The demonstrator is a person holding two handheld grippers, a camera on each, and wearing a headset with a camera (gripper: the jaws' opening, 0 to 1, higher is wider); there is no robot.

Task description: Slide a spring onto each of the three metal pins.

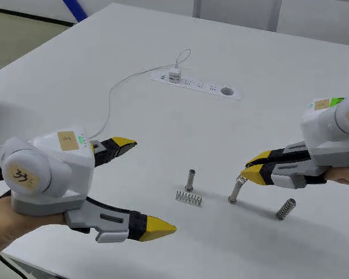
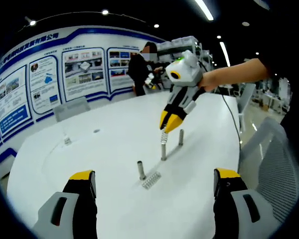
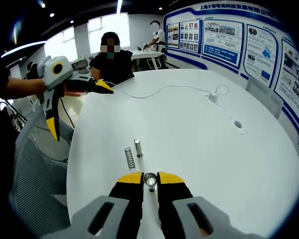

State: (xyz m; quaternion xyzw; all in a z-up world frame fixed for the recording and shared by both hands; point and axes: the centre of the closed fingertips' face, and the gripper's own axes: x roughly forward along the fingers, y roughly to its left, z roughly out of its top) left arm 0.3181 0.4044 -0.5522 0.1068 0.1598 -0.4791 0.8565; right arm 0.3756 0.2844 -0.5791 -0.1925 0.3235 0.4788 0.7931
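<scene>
Head view. My right gripper (image 1: 248, 172) comes in from the right edge. Its jaws are drawn narrow and pinch the held spring (image 1: 240, 182) at its top coils. The held spring sits over the upper end of the centre pin (image 1: 234, 196), which stands on the white table (image 1: 134, 52) and leans a little in the frame.

Just left of it the bare pin (image 1: 190, 179) stands upright, plain metal along its length. The loose spring (image 1: 188, 198) lies flat on the table just below the bare pin's foot; I cannot tell whether they touch. To the lower right of the centre pin is the third spring (image 1: 285, 208), set apart from the rest, coils showing along its whole length. I cannot tell if a pin is inside it.

My left gripper (image 1: 142, 185) is at lower left, jaws spread wide and empty, well left of the pins.

Left gripper view. My own yellow tips are far apart at the bottom corners, with the loose spring and bare pin beyond, between them. The right gripper reaches down from the upper right onto the centre pin.

Right gripper view. The tips are nearly together at bottom centre, with a round metal end between them.

At the upper centre of the head view is a power strip (image 1: 198, 85) with a white plug (image 1: 174, 75) and a cable (image 1: 113, 93) trailing left.
</scene>
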